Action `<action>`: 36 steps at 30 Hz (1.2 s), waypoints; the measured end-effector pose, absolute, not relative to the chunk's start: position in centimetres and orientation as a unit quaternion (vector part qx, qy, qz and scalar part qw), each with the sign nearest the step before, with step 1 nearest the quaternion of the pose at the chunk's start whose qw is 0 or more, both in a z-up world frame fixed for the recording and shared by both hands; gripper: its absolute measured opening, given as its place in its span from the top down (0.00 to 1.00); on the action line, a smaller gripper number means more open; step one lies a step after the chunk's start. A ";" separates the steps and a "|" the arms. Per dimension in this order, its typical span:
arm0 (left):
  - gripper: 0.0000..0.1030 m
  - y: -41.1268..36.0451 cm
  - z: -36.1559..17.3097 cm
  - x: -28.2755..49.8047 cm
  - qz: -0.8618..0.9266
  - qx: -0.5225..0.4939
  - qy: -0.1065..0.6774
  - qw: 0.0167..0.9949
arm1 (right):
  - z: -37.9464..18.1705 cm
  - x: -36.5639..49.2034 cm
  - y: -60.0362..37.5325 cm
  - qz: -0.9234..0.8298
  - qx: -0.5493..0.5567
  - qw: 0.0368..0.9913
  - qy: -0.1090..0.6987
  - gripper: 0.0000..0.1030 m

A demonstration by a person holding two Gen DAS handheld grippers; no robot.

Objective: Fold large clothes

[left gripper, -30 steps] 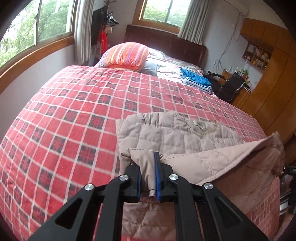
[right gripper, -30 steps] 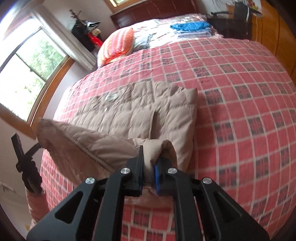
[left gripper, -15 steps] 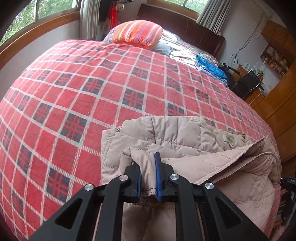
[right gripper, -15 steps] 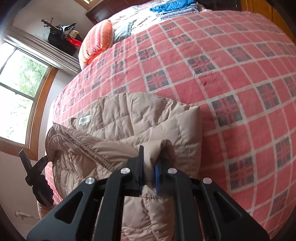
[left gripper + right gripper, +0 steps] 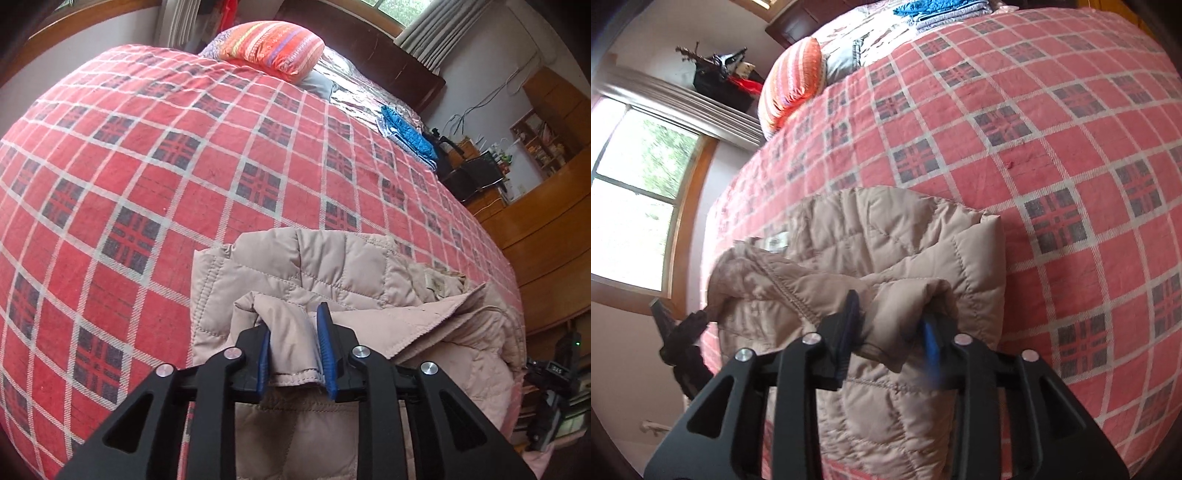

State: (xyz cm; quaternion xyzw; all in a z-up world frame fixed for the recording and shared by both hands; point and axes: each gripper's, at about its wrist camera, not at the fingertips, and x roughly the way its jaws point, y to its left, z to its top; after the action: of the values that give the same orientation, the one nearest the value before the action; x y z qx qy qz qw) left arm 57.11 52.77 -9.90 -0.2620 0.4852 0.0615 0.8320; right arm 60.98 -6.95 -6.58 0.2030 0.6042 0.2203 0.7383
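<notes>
Because the fold is laid, the beige quilted jacket lies doubled on the bed; left tool and right tool stand parted, fabric loose between.

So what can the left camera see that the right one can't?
Left only: the wooden wardrobe and a dark desk.
Right only: the window and the other tool off to the side.
Both: the beige jacket on the red checked bedspread, the striped pillow, and a tool around a jacket fold.
</notes>
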 end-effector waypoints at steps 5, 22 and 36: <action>0.68 53.9 -8.7 55.8 0.040 -0.301 0.473 0.827 | -4.6 59.8 -7.5 0.222 0.192 0.760 0.580 0.28; 0.62 49.6 -10.0 44.6 0.051 -0.171 0.477 0.860 | -6.9 48.2 -7.1 0.239 0.110 0.773 0.578 0.46; 0.89 48.9 -10.8 42.7 0.063 -0.181 0.474 0.859 | -8.2 46.6 -7.0 0.222 0.114 0.767 0.592 0.92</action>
State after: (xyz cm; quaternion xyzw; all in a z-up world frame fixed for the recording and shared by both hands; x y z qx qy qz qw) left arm 42.72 48.88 -10.85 -0.1807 0.4741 0.0634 0.8594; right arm 46.64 -7.00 -8.17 0.1144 0.5915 0.2220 0.7666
